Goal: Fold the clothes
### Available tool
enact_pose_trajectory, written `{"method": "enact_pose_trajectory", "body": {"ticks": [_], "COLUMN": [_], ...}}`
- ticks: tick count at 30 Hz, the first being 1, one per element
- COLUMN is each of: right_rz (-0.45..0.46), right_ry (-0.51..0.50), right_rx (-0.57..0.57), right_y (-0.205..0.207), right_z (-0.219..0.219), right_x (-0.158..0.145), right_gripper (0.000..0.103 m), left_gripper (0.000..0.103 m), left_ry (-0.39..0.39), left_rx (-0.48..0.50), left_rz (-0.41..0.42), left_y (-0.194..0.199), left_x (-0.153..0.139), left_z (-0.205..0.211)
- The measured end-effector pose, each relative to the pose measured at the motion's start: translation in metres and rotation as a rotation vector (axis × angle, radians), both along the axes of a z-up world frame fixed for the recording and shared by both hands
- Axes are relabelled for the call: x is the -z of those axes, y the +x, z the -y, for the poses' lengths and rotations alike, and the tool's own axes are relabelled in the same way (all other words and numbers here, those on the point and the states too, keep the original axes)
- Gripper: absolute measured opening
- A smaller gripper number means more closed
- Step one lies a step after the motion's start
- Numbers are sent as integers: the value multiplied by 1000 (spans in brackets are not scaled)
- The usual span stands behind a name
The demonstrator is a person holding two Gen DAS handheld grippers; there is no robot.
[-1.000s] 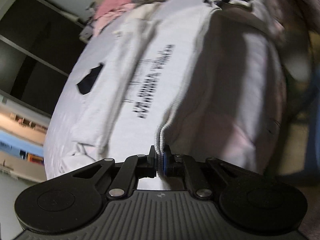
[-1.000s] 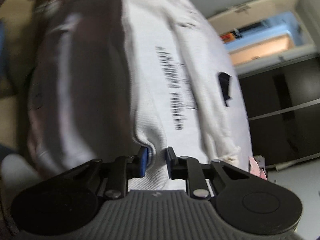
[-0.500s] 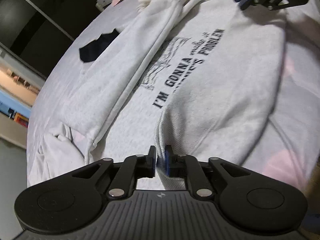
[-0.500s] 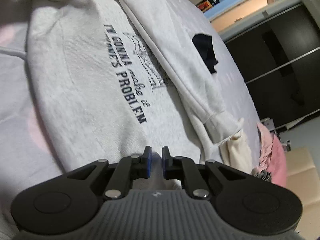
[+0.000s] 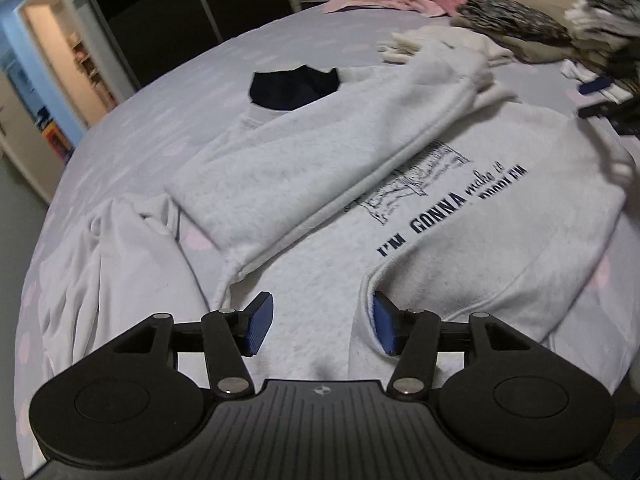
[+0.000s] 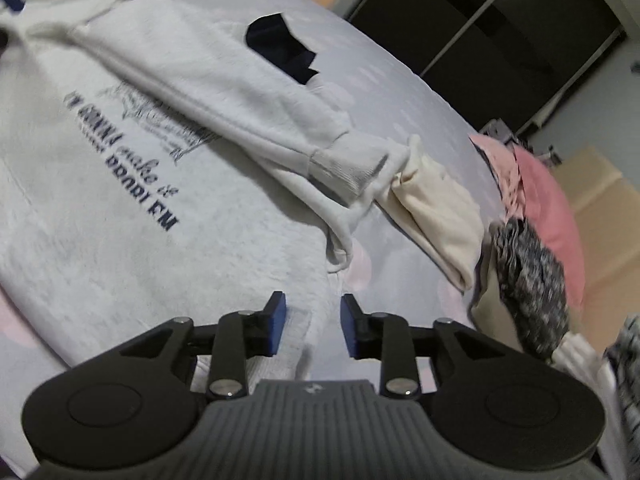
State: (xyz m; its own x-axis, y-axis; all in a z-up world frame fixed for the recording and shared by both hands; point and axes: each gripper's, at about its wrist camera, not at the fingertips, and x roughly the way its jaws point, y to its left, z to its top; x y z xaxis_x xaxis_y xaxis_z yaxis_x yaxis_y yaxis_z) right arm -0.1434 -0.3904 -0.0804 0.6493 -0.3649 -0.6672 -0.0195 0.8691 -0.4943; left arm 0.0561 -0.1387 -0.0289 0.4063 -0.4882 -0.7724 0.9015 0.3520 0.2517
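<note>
Left wrist view: the left gripper [image 5: 318, 322] is wide open over the sweatshirt [image 5: 500, 216]. The right gripper [image 6: 313, 326] is open too. The sweatshirt looks soft and floppy, so grab its thick edge.

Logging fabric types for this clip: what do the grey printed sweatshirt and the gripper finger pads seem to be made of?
The grey sweatshirt looks like soft cotton-blend fleece knit, matte and slightly fuzzy, with a ribbed cuff and thick rolled folds; the exact fibre cannot be told. The left gripper and right gripper carry blue finger pads that look like matte rubber or soft plastic on black rigid plastic linkages.
</note>
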Motion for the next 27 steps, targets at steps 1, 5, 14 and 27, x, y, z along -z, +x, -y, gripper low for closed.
{"method": "enact_pose_trajectory", "body": {"ticks": [1,5,14,27], "right_rz": [4,16,40,-18], "right_ry": [4,14,140,309], "right_rx": [2,2,9,51], "right_y": [0,1,-11,-8], "right_z": [1,4,12,33], "right_x": [0,-2,-17,-4], "right_gripper": [34,37,52,59], "left_gripper": [51,48,53,49], "left_ry": [-2,-55,-107,94], "left_rx": [-11,-97,-144,-115], "left_rz": [-11,-3,-5,-40], "left_y": [4,14,18,15], "left_x": [-2,-17,-26,24], "left_z": [1,-9,-32,-15]}}
